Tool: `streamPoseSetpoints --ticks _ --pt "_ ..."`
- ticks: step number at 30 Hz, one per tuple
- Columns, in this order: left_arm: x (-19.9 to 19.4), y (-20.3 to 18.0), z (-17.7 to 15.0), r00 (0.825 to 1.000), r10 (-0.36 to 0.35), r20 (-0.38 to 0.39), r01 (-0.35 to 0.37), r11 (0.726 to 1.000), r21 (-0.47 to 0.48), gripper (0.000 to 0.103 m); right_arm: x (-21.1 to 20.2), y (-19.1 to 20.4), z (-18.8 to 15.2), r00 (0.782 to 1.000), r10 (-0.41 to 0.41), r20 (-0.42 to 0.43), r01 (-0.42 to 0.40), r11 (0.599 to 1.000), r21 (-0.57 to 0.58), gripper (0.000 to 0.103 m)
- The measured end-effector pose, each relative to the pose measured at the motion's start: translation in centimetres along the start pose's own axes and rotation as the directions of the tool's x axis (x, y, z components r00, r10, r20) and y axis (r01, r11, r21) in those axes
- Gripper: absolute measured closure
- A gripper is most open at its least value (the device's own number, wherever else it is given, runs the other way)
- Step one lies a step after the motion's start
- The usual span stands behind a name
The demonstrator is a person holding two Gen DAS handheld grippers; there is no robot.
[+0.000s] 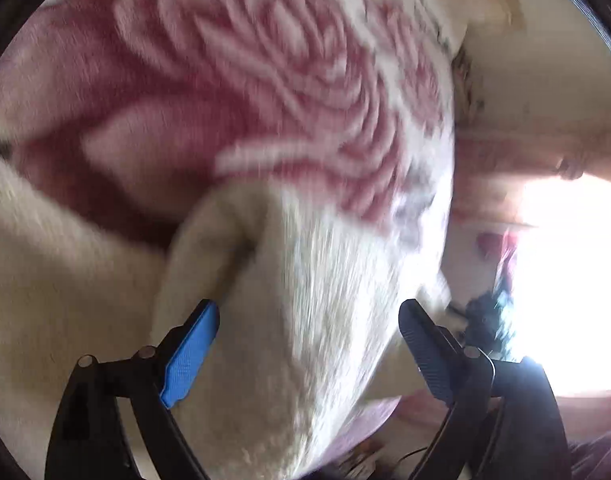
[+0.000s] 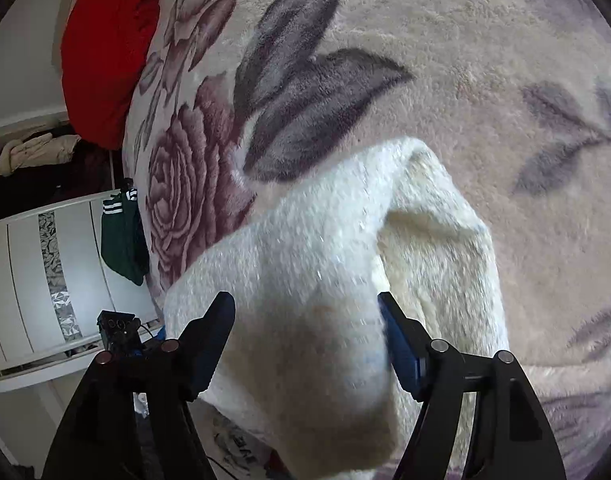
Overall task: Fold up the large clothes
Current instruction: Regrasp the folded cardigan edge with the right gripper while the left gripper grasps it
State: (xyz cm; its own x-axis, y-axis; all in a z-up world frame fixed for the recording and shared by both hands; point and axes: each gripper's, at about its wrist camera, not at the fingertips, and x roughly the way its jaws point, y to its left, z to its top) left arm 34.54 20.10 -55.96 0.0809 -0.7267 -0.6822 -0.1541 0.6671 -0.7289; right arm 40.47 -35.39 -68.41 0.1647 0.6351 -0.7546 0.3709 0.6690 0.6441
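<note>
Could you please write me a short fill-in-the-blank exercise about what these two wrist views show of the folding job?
1. The blanket under the cream garment is printed with large ____.
2. In the right wrist view, the pillow beyond the blanket is ____ in colour.
3. A fold of the cream garment lies between the fingers of ____ grippers, the left gripper and the right gripper.

Missing words: roses; red; both
</note>
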Motion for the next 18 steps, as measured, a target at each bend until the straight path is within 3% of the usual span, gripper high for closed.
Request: streamPoseSetpoints --ticks 2,3,4,6,7,9,11,13,15,17,18 --pt "2.2 -0.9 -1.1 0.992 0.126 -0.015 -0.125 0.99 0.06 0.018 0.6 -1.0 -0.9 0.999 -0.011 -0.035 0.012 0.999 0.032 0.029" --pt "2.6 -1.4 -1.6 0.989 0.145 -0.007 -0.144 0.986 0.083 0.051 1.1 -1.2 -1.3 0.999 -0.015 -0.041 0.016 0.999 0.035 0.031" --pt "3.1 -2.4 -2.2 0.983 0.185 0.018 -0.185 0.975 0.12 0.072 1.4 -1.6 -1.7 0.999 -0.017 -0.033 0.017 1.0 0.022 0.053" --pt "2.0 -3.8 -2.8 0.978 0.187 0.096 -0.2 0.968 0.153 0.084 1.4 -1.1 -2.2 1.0 -0.024 -0.005 0.024 1.0 -0.006 0.073" --pt "1.3 -4.0 -2.8 0.975 0.175 0.135 -0.195 0.968 0.158 0.087 0.8 -0.5 -2.3 0.999 -0.013 0.04 0.013 1.0 -0.021 0.08" --pt "-0.5 -3.4 -2.8 0.971 0.117 0.206 -0.145 0.982 0.124 0.09 -0.9 0.7 -2.5 0.991 0.015 0.133 -0.005 0.997 -0.076 0.083" --pt "0.1 -1.4 -2.6 0.975 0.097 0.199 -0.114 0.99 0.077 0.09 -2.0 0.7 -2.3 0.98 0.014 0.197 0.007 0.995 -0.102 0.086" --pt "1.7 -0.7 -3.0 0.976 0.137 0.169 -0.154 0.983 0.096 0.089 -0.9 -0.6 -1.8 0.982 -0.029 0.187 0.047 0.995 -0.091 0.086" --pt "2.8 -0.5 -3.9 0.972 0.177 0.155 -0.198 0.971 0.135 0.085 0.8 -1.9 -1.6 0.978 -0.118 0.171 0.136 0.986 -0.098 0.085" --pt "2.0 -1.2 -4.1 0.972 0.172 0.157 -0.193 0.973 0.13 0.083 1.9 -2.6 -1.5 0.969 -0.196 0.152 0.215 0.969 -0.123 0.07" --pt "1.3 -1.4 -4.3 0.974 0.166 0.152 -0.183 0.977 0.11 0.078 1.6 -2.6 -1.5 0.963 -0.214 0.164 0.233 0.966 -0.108 0.06"
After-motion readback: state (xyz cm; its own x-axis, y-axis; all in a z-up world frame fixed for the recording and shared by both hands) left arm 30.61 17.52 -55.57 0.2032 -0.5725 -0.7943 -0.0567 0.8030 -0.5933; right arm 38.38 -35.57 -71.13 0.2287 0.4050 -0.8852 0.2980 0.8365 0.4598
